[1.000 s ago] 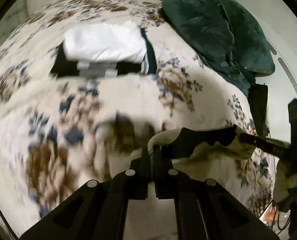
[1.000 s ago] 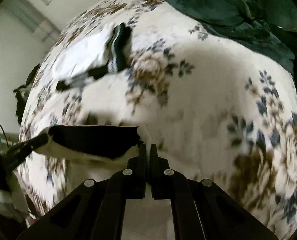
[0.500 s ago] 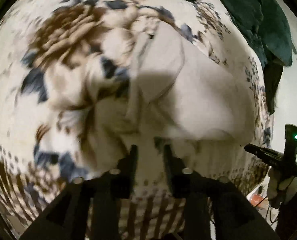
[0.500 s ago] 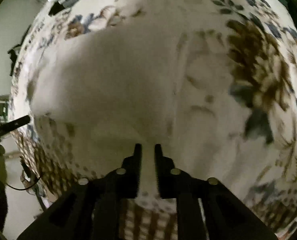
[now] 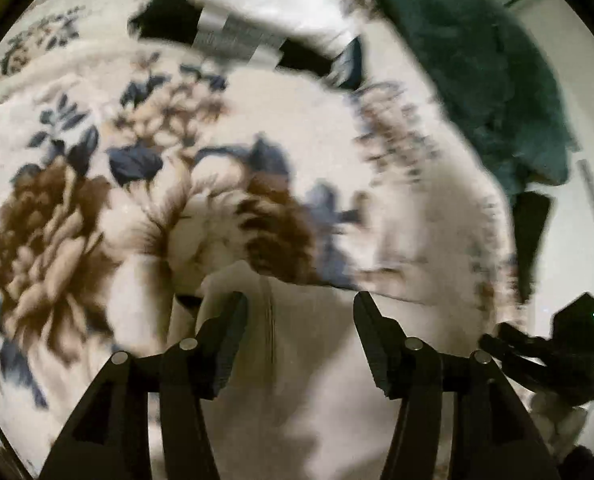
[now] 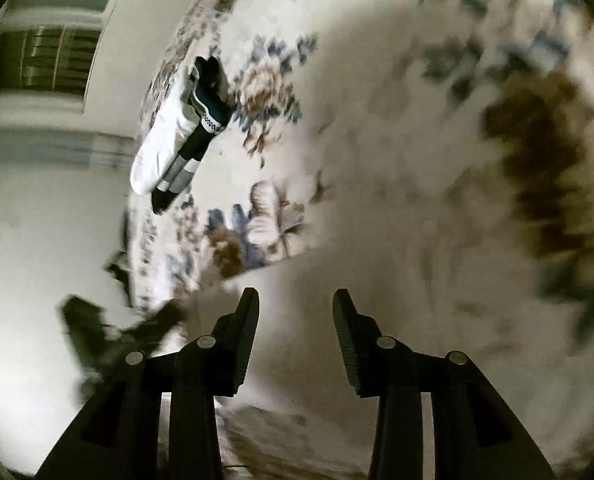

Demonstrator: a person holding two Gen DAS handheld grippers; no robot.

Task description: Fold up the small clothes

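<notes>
While both views are smeared by motion, enough shows to judge the stage: the left gripper [image 5: 299, 312] stands with its jaws spread wide and nothing between them, hovering just above a pale cream garment [image 5: 297, 380] that lies on the floral blanket [image 5: 57, 220] right under the tongs. A seam or folded edge runs up the cloth near the left finger, and the garment looks laid flat in a fairly compact shape, though the blur hides whether its edges line up. The right gripper [image 6: 295, 312] is likewise wide apart and empty, poised over the same pale cloth [image 6: 377, 280] at the near edge of the bed; it also appears at the right rim of the left view, apart from the cloth. At the far side of the blanket sits a stack of folded clothes [image 5: 265, 12], white on top with dark and grey pieces beneath, also seen in the right view [image 6: 177, 136], so I judge that several items are already done. A dark green heap [image 5: 489, 80] lies at the far right of the bed; whether it is part of the task I cannot tell. As I read it, one fold of the cream piece has just been laid down, with perhaps another fold and the move to the stack left
</notes>
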